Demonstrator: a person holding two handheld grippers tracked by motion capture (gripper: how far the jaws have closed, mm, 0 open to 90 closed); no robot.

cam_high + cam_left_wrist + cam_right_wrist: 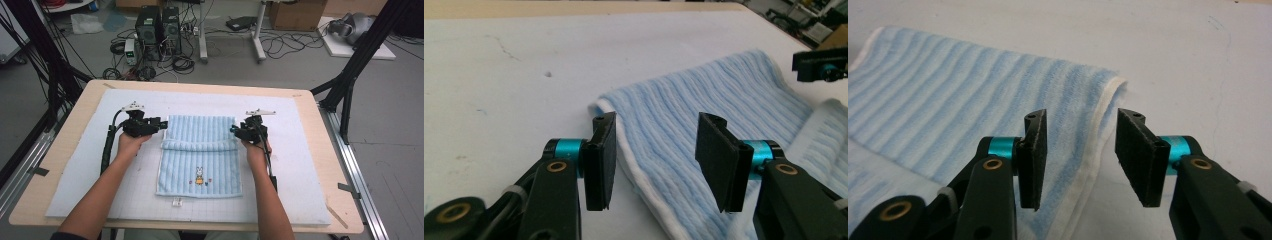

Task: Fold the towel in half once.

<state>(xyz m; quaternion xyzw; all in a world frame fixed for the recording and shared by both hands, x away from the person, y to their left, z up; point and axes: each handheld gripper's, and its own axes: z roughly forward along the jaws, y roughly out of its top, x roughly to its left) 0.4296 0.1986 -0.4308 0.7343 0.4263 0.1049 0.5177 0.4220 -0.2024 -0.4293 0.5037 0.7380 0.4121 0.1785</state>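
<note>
Two grippers: one at each end of the towel's folded far part.
Towel point(200, 150): light blue, striped, flat on the white mat point(75, 165) (far edge folded over toward six o'clock).
Left gripper point(162, 123): at nine o'clock of the fold, jaws apart, nothing pinched.
Right gripper point(233, 131): at three o'clock, jaws apart over the hem, released.
</note>
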